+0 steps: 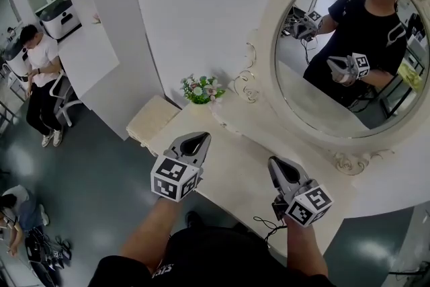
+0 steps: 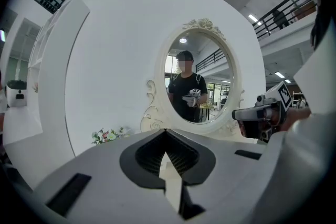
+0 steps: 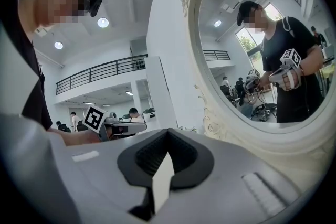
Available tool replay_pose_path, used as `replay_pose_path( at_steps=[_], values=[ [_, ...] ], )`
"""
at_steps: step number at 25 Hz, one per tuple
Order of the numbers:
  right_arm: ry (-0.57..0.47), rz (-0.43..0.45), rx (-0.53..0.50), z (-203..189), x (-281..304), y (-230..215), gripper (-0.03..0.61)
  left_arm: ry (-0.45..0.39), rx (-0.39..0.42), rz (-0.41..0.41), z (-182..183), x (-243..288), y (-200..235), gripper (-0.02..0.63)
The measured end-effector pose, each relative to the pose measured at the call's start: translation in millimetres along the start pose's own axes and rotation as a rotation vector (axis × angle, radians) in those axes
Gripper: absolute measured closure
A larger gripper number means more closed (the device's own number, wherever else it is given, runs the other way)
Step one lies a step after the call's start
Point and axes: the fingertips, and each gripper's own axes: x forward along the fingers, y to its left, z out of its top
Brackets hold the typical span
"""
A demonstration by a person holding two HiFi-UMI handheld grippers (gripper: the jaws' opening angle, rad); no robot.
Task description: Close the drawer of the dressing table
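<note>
The white dressing table (image 1: 232,175) stands against the wall, with an oval mirror (image 1: 316,101) in an ornate frame above it. Its drawer shows in no view; the table's front is hidden under its near edge and my arms. My left gripper (image 1: 199,137) hovers over the tabletop's left part, its jaws shut with nothing between them (image 2: 166,131). My right gripper (image 1: 275,162) hovers over the right part, also shut and holding nothing (image 3: 167,131). Both point toward the mirror, and each shows in the other's view: the right gripper (image 2: 247,114) and the left gripper (image 3: 119,124).
A small bunch of flowers (image 1: 201,89) sits at the table's far left corner. A cream cushioned stool (image 1: 151,119) stands left of the table. A person (image 1: 40,70) sits on a chair at the far left, and another person (image 1: 17,208) is at the lower left.
</note>
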Motion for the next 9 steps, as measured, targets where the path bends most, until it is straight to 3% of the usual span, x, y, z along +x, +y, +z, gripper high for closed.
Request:
replay_pose_path(
  at_steps=[9],
  values=[
    [0.023,-0.059,-0.058,-3.9,-2.2,-5.4,0.571,-0.010,-0.050,-0.046,-6.9,-1.0,-1.0,0.609]
  ],
)
